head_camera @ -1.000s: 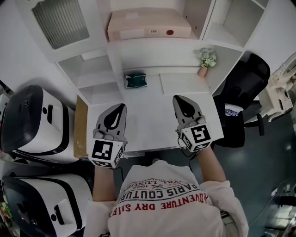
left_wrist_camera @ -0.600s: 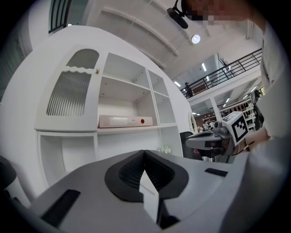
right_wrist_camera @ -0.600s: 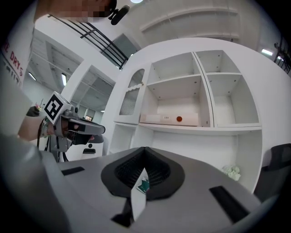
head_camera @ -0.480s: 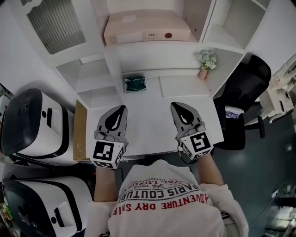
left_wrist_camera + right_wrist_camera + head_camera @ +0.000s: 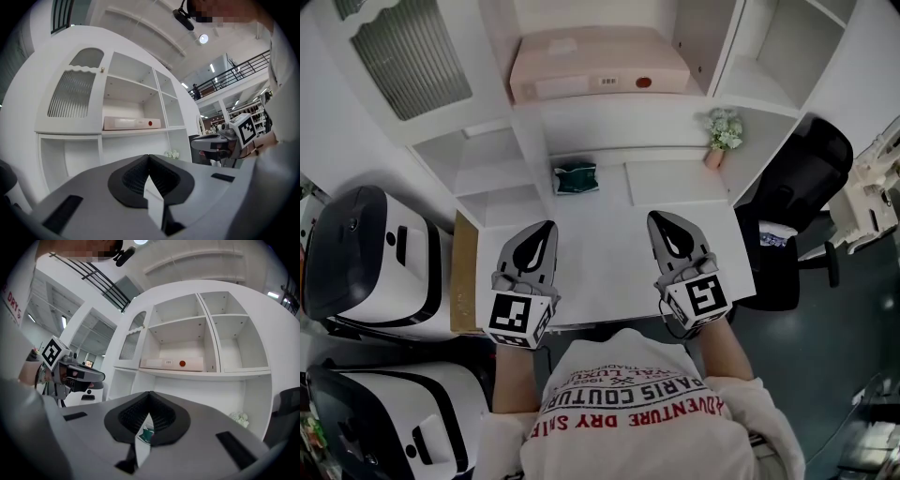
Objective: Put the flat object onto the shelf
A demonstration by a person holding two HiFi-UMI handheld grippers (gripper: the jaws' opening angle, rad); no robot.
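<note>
Pink flat box (image 5: 598, 64) up on the shelf (image 5: 619, 108); left tongs (image 5: 550, 226) and right tongs (image 5: 656, 217) shut tight, empty, over the white desk (image 5: 600, 272).

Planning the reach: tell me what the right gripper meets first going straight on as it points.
Probably the green packet on the desk, which shows just past the right gripper's shut tips; passing above it, the white back panel. Depth unclear.
</note>
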